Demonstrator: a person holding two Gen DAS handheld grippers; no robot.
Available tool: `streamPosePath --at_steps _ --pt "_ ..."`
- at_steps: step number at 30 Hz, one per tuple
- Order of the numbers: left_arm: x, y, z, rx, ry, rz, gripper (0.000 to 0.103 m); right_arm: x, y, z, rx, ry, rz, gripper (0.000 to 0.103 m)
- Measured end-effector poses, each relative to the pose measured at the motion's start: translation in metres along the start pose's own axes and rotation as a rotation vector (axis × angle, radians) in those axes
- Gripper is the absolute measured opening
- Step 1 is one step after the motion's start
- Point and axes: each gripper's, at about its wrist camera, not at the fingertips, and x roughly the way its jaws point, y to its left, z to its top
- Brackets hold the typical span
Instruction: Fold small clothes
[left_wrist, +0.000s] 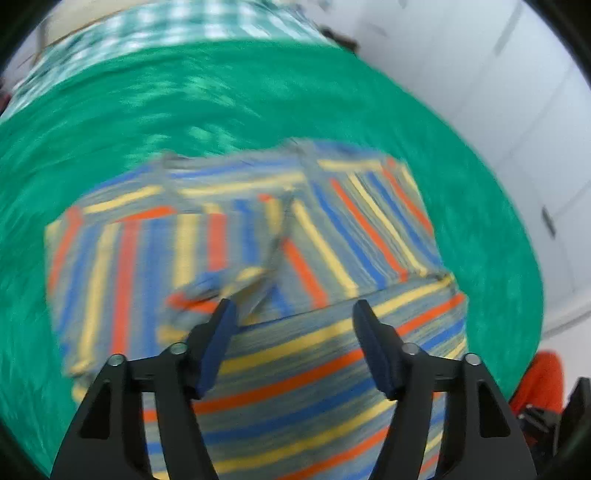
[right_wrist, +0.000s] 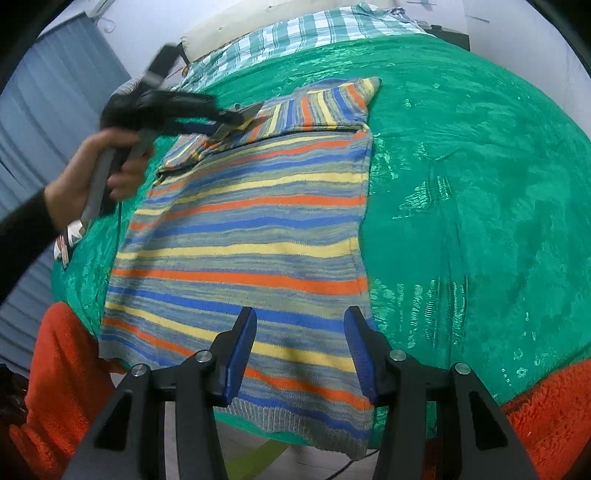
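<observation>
Both views were evenly and fairly brightly lit, with no single source in sight. The left wrist view was heavily smeared by motion: the striped sweater and the green bedspread were streaked, while the gripper's own black frame stayed crisp. The right wrist view was sharp at centre, with blur only on the hand at the upper left. The bedspread showed shiny glints at the right. Fisheye bending curved the edges, and dark vignettes filled the corners.
</observation>
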Motion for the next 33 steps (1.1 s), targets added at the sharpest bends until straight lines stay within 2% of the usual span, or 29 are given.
streamPosePath --at_steps 1,2,4,6,7,8,11,12,13,14,17,20,21,23,27,29,33 --pt "-0.008 0.006 -0.001 -0.034 -0.035 0.019 0.082 0.001 -0.002 0.001 0.012 0.004 0.006 0.049" --pt "-0.025 0.028 -0.004 -0.091 -0.092 0.06 0.085 0.003 -0.004 0.002 0.021 0.01 0.014 0.05" --pt "-0.046 0.073 -0.01 -0.211 -0.165 0.158 0.085 0.007 -0.004 0.006 0.036 0.031 0.036 0.05" --pt "-0.046 0.107 -0.014 -0.305 -0.171 0.205 0.083 0.007 0.003 0.014 0.036 0.051 0.072 0.05" --pt "-0.042 0.115 -0.017 -0.317 -0.163 0.215 0.082 0.005 0.01 0.022 0.035 0.054 0.099 0.05" --pt "-0.031 0.121 -0.022 -0.306 -0.135 0.237 0.08 0.002 0.017 0.032 0.03 0.054 0.12 0.05" --pt "0.01 0.116 -0.043 -0.181 0.003 0.297 0.074 -0.011 0.042 0.076 0.004 0.026 0.194 0.05" --pt "0.016 0.111 -0.053 -0.127 0.005 0.323 0.075 -0.013 0.048 0.096 0.002 0.015 0.218 0.05" --pt "0.013 0.105 -0.06 -0.092 -0.041 0.341 0.076 -0.013 0.051 0.119 0.01 0.0 0.246 0.051" --pt "0.01 0.105 -0.065 -0.091 -0.067 0.34 0.078 -0.009 0.052 0.139 0.029 -0.014 0.272 0.055" --pt "0.005 0.114 -0.071 -0.139 -0.093 0.312 0.081 0.028 0.04 0.205 0.115 -0.047 0.314 0.057" --pt "0.007 0.11 -0.071 -0.141 -0.105 0.309 0.083 0.104 0.023 0.252 0.216 0.036 0.354 0.054" --pt "0.011 0.108 -0.07 -0.14 -0.108 0.309 0.083 0.13 0.018 0.26 0.253 0.075 0.366 0.047" --pt "0.014 0.108 -0.073 -0.141 -0.117 0.301 0.084 0.169 0.011 0.27 0.305 0.121 0.367 0.038" --pt "0.02 0.109 -0.075 -0.148 -0.135 0.284 0.084 0.218 0.008 0.277 0.344 0.178 0.346 0.035" --pt "0.019 0.108 -0.077 -0.149 -0.144 0.28 0.085 0.229 0.008 0.275 0.335 0.187 0.276 0.027" --pt "0.022 0.107 -0.077 -0.141 -0.153 0.281 0.088 0.242 0.006 0.274 0.397 0.179 0.337 0.026"
